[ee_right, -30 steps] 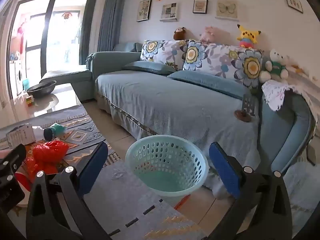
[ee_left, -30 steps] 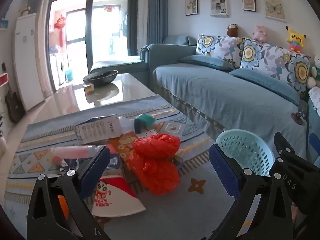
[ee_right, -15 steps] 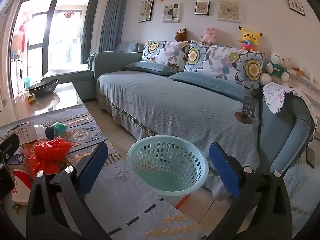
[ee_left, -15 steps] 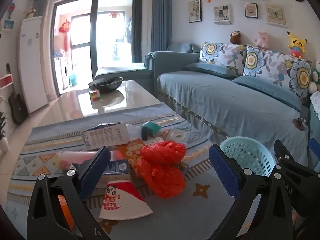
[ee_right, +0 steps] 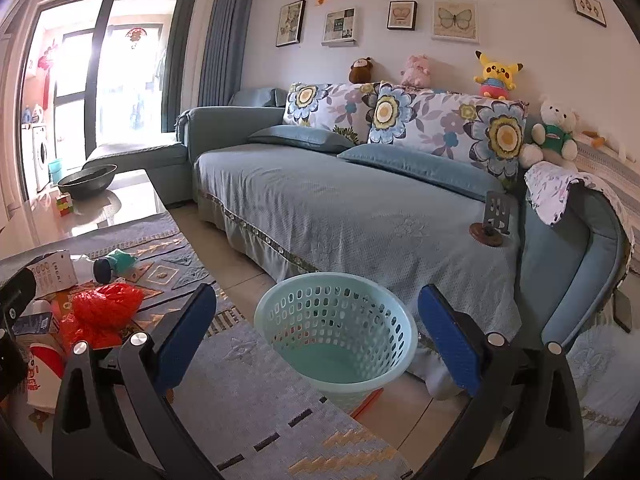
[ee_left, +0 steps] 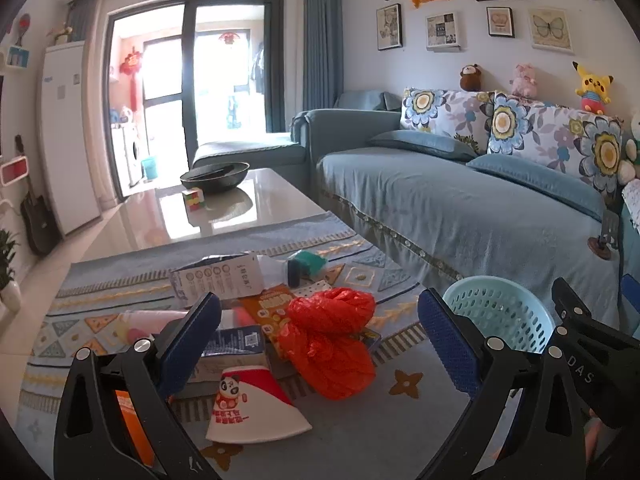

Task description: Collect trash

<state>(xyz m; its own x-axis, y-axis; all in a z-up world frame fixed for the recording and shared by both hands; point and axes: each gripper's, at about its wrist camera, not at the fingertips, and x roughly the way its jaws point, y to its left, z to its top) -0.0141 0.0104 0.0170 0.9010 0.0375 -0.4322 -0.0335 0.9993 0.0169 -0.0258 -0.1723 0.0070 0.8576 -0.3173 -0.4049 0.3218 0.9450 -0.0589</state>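
Note:
A heap of trash lies on the patterned cloth of the low table [ee_left: 100,292]: a crumpled red plastic bag [ee_left: 332,340], a red-and-white paper cup with a panda [ee_left: 248,412], a white carton [ee_left: 218,280], a teal-capped bottle [ee_left: 298,268] and several flat packets. My left gripper [ee_left: 318,344] hangs open just above and in front of the heap, holding nothing. A pale teal perforated basket [ee_right: 336,332] stands on the floor beside the table, empty. My right gripper [ee_right: 318,340] is open above it, empty. The red bag [ee_right: 100,312] shows at far left in the right wrist view.
A blue-covered sofa [ee_right: 340,208] with floral cushions runs along the right, close behind the basket. Farther along the glossy table sit a dark bowl [ee_left: 214,176] and a colour cube [ee_left: 194,200]. A white cabinet and a guitar stand at the left wall.
Both grippers have risen and tilted up a little, so the trash heap and basket sit lower and smaller in view. Both stay open and empty.

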